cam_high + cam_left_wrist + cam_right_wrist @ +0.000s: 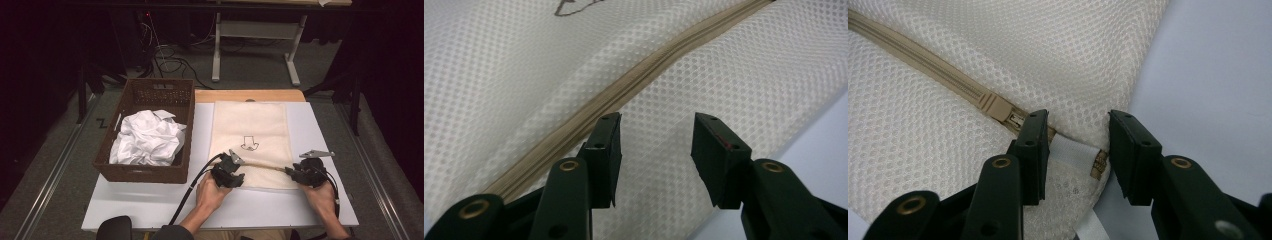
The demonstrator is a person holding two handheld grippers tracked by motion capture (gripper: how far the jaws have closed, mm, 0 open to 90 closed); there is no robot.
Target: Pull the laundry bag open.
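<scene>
I've got the mesh bag (250, 135) flat on the bench (320, 200) w/ both grippers at its near edge; left gripper (656, 150) jaws part-open over mesh by the zip (634, 82), gripping nothing; right gripper (1078, 150) jaws apart astride the zip-end corner, pads not pressing.

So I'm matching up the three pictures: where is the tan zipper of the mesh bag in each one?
High view: zipper crosses the mesh bag near its front edge, between both grippers.
Left gripper view: zipper runs diagonally, lower left to upper right.
Right gripper view: zipper runs from upper left toward the jaws.
Shared landmark: the cream mesh.
</scene>
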